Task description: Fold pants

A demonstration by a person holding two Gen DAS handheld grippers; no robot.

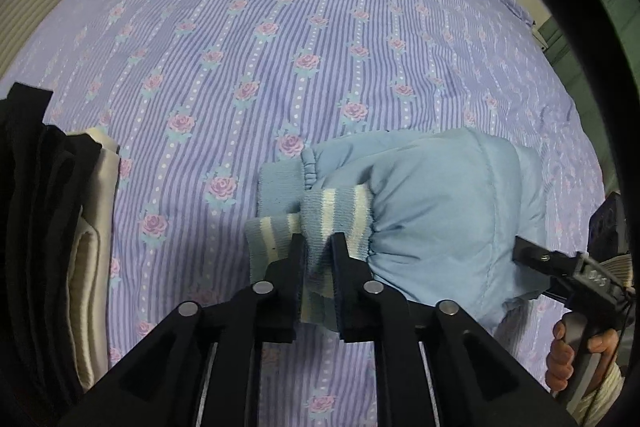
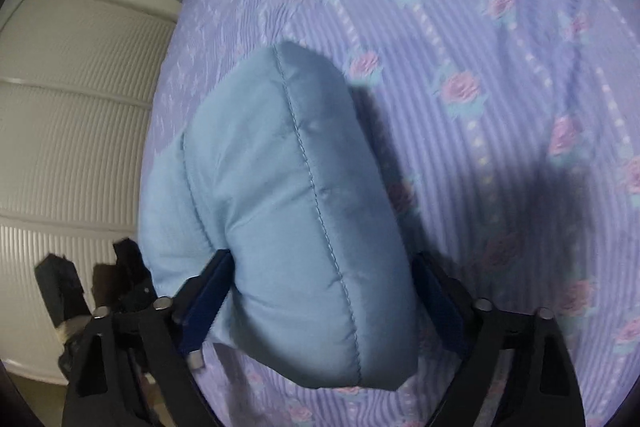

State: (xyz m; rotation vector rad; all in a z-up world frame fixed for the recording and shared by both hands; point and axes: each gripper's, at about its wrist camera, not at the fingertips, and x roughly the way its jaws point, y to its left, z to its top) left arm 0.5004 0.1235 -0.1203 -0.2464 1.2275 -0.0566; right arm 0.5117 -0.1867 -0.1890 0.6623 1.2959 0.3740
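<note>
- The bed (image 1: 280, 27) has a purple striped sheet with pink roses.
- The puffy light blue padded pants (image 2: 280, 187) lie folded near the bed's near right edge.
- The right gripper (image 2: 320, 291) squeezes the pants' thick fold.
- The left gripper (image 1: 318, 247) pinches their blue-and-white striped knit cuff (image 1: 336, 211).

A home bedroom is showing here. A floral striped bedsheet (image 1: 280, 39) is covering the bed. Louvred closet doors (image 2: 72, 131) are standing beside its edge.

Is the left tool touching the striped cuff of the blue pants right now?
Touching. In the left wrist view the left tool has its two fingers pinched on the striped cuff of the blue pants, knit bunched between them with no gap.
</note>
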